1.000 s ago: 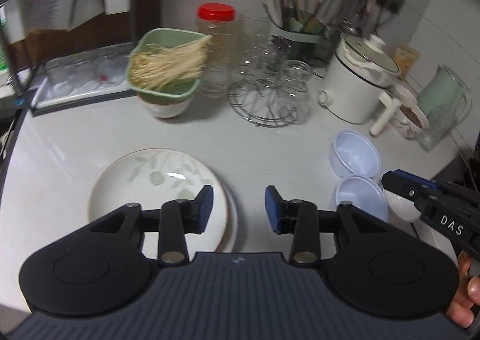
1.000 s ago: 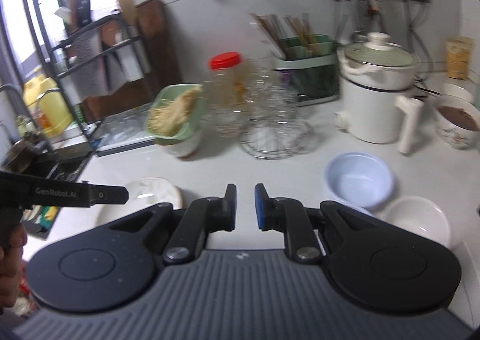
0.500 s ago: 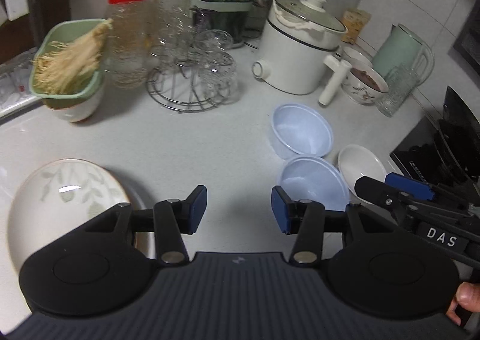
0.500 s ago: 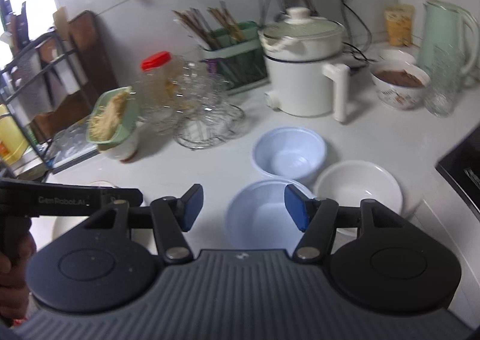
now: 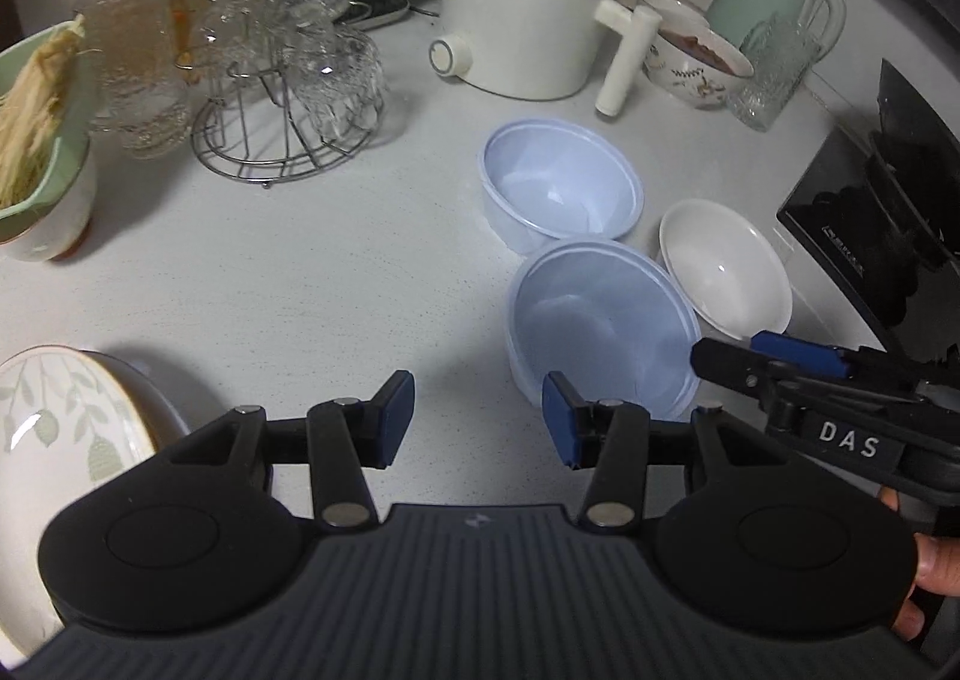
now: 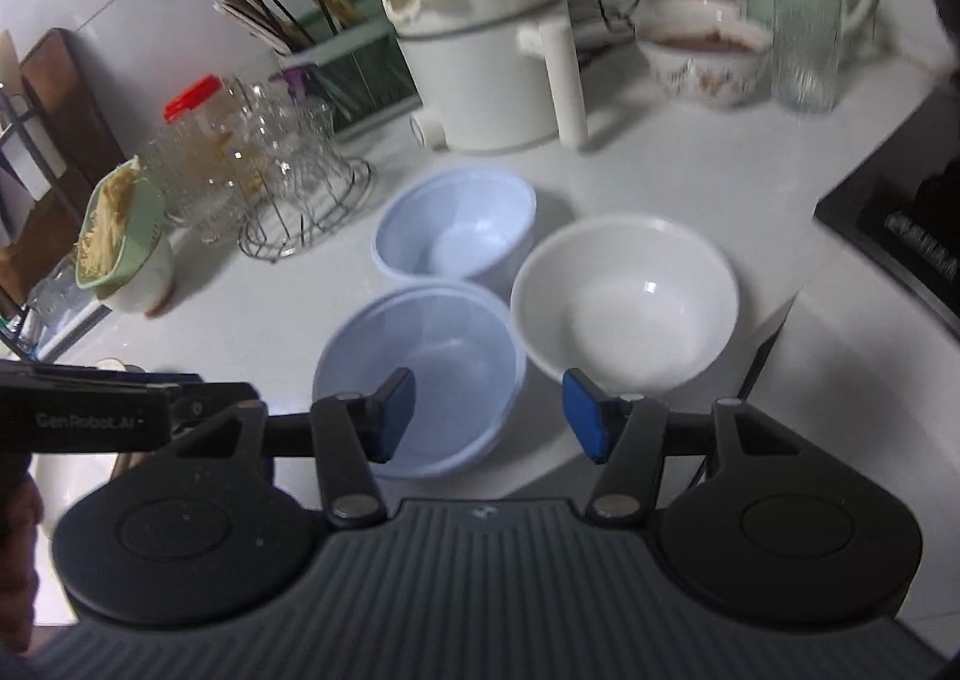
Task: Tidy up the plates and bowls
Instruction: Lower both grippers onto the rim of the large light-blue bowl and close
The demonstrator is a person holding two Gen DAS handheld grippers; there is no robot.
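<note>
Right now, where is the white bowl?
The white bowl sits on the counter right of the two blue bowls, near the black stove edge, ahead of the open right claw.

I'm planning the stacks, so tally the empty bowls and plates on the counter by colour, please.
Blue bowls: 2 (near, far)
White bowl: 1
Leaf-print plate: 1; another plate seems to lie beneath it, but I cannot tell.
Total: 4
</note>
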